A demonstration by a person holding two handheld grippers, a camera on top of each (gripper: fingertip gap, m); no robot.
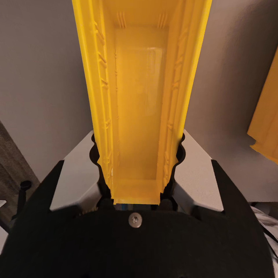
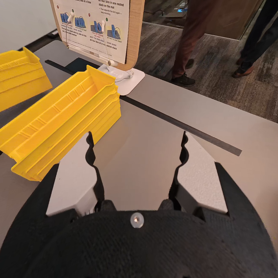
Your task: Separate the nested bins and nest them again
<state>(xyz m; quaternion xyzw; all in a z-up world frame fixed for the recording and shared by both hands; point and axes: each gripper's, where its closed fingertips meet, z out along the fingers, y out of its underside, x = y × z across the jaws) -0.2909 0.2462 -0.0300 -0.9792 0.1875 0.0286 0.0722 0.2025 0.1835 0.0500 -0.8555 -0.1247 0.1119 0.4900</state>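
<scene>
Left tool (image 1: 138, 135) clamped on a yellow bin (image 1: 139, 93), both pads pressed against its long outer walls, open top facing the camera, bin lifted clear of the worktop with only a grey wall behind it. Ribbed inner walls and a glossy floor visible inside (a second bin nested within cannot be told). Corner of another yellow piece (image 1: 264, 120) at the right border of that view.

Right tool (image 2: 136, 133) spread wide and bare, pads apart over bare grey worktop (image 2: 150, 150), just beside the near end of the nested stack of yellow bins (image 2: 63, 117). Stack resting on the worktop, its far end close to the white base of an instruction board (image 2: 96, 30) standing by the far edge. Lifted bin (image 2: 19, 75) seen at the left border, raised above the stack. Dark strip (image 2: 180, 124) running across the worktop. Beyond the far edge, legs of two people (image 2: 195, 45) on the carpeted floor.
</scene>
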